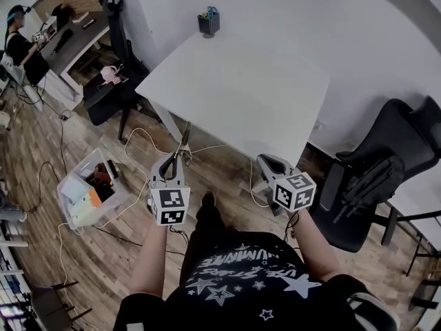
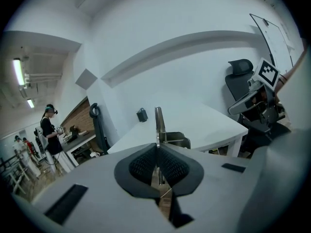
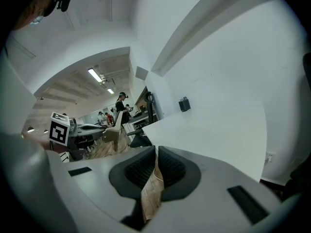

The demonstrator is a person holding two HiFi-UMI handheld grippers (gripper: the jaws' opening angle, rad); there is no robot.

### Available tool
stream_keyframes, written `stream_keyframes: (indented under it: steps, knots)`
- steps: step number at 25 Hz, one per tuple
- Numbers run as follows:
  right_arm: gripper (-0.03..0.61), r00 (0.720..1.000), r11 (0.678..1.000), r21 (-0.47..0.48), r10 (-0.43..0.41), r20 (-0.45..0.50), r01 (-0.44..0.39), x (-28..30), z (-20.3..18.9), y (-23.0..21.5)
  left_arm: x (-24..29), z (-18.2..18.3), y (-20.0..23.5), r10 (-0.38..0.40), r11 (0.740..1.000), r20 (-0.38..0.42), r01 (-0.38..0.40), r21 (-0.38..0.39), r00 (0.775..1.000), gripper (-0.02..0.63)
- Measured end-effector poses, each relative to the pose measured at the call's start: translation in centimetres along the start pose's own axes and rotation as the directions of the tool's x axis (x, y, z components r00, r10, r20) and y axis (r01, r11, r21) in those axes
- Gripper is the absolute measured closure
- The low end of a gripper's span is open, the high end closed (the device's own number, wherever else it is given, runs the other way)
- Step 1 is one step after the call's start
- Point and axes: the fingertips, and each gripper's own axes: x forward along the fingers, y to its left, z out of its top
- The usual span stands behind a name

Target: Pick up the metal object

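Note:
My left gripper (image 1: 172, 160) is shut on the metal object (image 1: 183, 142), a thin flat tool that sticks out past the fingertips, held in the air in front of the white table's near edge. In the left gripper view the metal object (image 2: 159, 123) rises as a narrow strip from between the closed pads of the left gripper (image 2: 157, 147). My right gripper (image 1: 264, 159) hovers to the right at about the same height. Its jaws (image 3: 155, 154) are shut with nothing between them. From the right gripper view the left gripper (image 3: 90, 129) and the metal object (image 3: 112, 132) show at the left.
The white table (image 1: 241, 88) carries a black pen holder (image 1: 209, 23) at its far corner. A black office chair (image 1: 372, 185) stands at the right, another chair (image 1: 114, 81) at the left. A clear plastic bin (image 1: 89, 188) and cables lie on the wooden floor.

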Motion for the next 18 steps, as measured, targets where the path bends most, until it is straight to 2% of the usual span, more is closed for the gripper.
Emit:
stream_keyframes:
  steps: [11,18]
  knots:
    - [0.528,0.997,0.996,-0.056,0.071,-0.024,-0.072,-5.1,-3.7,3.1,-7.6,-3.8,-3.2,0.059,0.988,-0.019,-0.061,-0.141,0.998,0.592]
    - [0.528,0.994,0.992,-0.067,0.104,-0.032,-0.106,-5.6,-4.2,3.9,-9.4,-4.0,-4.1,0.077,0.983,-0.024,-0.080,-0.166,0.997,0.592]
